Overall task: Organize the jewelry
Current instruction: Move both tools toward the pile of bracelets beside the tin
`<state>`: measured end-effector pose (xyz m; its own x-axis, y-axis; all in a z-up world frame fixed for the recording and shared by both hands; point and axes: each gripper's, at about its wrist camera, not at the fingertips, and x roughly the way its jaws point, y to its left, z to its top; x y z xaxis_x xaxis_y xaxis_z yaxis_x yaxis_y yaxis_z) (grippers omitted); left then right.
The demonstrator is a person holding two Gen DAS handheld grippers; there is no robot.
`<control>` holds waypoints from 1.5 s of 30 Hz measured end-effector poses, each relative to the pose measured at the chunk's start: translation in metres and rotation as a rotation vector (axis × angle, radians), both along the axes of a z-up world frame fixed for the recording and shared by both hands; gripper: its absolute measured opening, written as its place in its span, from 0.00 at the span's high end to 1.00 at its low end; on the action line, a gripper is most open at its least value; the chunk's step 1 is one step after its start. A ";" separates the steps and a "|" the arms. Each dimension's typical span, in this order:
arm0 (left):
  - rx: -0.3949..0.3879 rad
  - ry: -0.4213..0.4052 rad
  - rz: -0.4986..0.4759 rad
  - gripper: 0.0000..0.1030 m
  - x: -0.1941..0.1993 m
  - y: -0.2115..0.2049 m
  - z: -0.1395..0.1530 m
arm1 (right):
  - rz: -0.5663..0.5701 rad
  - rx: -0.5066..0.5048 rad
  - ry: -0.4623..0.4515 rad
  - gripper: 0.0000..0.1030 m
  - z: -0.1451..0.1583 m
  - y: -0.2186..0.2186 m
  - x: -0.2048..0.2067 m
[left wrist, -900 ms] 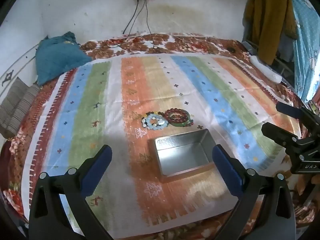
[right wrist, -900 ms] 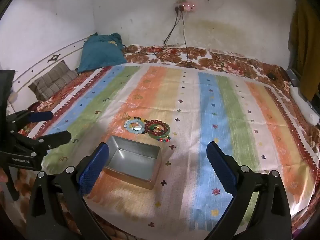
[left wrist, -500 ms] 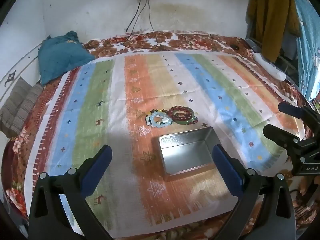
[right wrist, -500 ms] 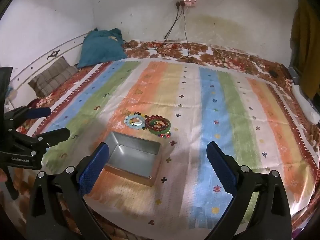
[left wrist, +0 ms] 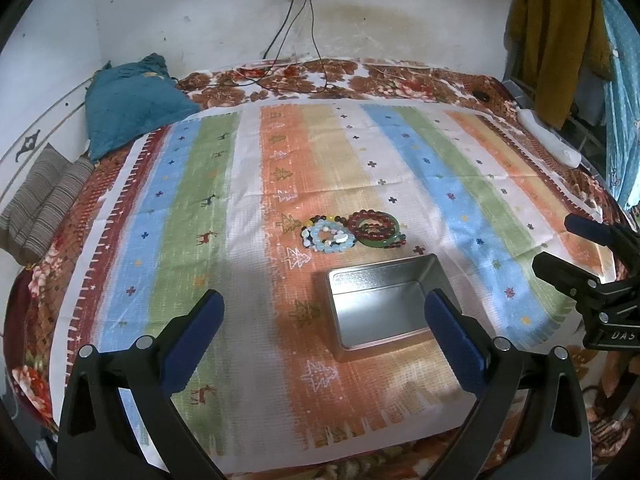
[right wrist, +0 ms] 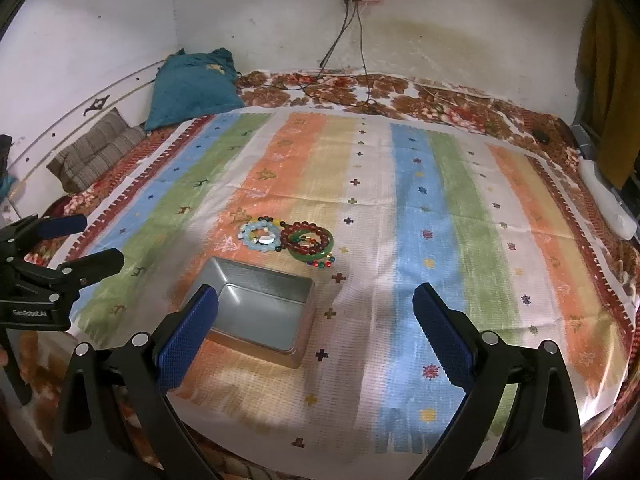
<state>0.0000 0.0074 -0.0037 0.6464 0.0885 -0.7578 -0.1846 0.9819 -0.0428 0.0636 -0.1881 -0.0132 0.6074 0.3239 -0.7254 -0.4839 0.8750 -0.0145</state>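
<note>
Nothing is sorted yet: the metal tin sits empty on the striped cloth, bead bracelets piled just beyond it; left gripper and right gripper hover wide open, holding nothing

Both views are dim and soft, with a bluish cast. Fisheye distortion bends the bed and wall at the dark corners. Glare shines inside the metal tin; the cloth shows pale patches.

Tin's right wall partly hidden behind a gripper finger; overlapping bracelets too small to count.
</note>
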 end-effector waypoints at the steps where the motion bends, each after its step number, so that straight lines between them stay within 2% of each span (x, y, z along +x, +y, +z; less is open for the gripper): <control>1: -0.001 0.000 -0.001 0.05 0.000 0.000 0.000 | -0.002 -0.001 -0.001 0.04 0.000 0.000 0.000; 32: -0.013 0.042 -0.011 0.05 0.005 -0.003 -0.008 | 0.015 -0.001 0.025 0.04 -0.007 0.004 0.006; 38: 0.032 0.064 -0.003 0.05 0.011 -0.008 -0.009 | 0.016 -0.011 0.028 0.04 -0.009 0.005 0.009; 45: 0.002 0.087 0.016 0.05 0.020 0.000 -0.013 | 0.018 -0.045 0.035 0.04 -0.013 0.011 0.022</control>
